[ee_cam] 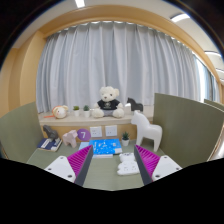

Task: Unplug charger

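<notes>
Broadly, from my remote seat, I read the scene as follows.

Curtain: I see pale pleated drapes filling the far wall, with ceiling lights above.

Partitions: grey-green dividers stand at both sides of the desk; the one on my right is the taller.

Desk: its greenish top runs ahead of the fingers to a far edge below a ledge.

Ledge: a light shelf under the curtain carries the soft things.

Bear: a white teddy in a dark top sits upright at the middle of the ledge.

Horse: a white figure stands near the desk's far right corner, beside the right partition.

Cup: a purple one stands by the far edge, left of centre.

Box: a blue packet lies on the desk just beyond the fingertips, between them.

Charger: a small white lump with a cord lies close to the right finger's tip; I cannot tell what it is plugged into.

Gripper: its fingers stand wide apart, pink pads facing inward, holding nothing.
</notes>
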{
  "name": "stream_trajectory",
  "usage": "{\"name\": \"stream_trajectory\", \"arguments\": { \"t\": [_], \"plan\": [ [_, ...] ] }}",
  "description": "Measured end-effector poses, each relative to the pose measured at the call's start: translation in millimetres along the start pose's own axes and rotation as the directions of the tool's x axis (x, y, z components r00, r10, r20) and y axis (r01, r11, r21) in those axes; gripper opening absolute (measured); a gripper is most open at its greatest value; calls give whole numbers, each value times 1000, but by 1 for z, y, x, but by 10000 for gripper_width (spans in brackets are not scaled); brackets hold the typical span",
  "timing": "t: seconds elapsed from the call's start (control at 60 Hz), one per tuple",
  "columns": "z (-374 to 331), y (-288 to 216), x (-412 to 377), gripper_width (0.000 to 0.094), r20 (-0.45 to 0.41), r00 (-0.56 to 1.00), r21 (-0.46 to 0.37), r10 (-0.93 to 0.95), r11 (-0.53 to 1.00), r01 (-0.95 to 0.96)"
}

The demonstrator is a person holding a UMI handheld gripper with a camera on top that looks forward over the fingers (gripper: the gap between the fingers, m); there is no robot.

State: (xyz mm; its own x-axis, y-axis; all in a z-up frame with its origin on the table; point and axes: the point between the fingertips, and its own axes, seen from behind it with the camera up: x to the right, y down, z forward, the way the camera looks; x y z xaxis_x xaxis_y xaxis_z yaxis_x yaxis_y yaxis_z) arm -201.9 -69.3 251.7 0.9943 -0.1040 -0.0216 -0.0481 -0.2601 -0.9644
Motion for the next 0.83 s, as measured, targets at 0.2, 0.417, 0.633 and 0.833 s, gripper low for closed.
{"name": "stream_trajectory", "arguments": {
  "t": [0.2,0.417,0.633,0.833],
  "plan": [
    [-43,78,-102,850,132,991,-135,-31,990,49],
    [-74,95,-147,851,202,978,-149,-50,986,81],
    [-83,94,-151,852,198,979,-139,-51,987,80],
    [-87,93,-147,852,179,983,-142,-35,988,61]
  ]
}}
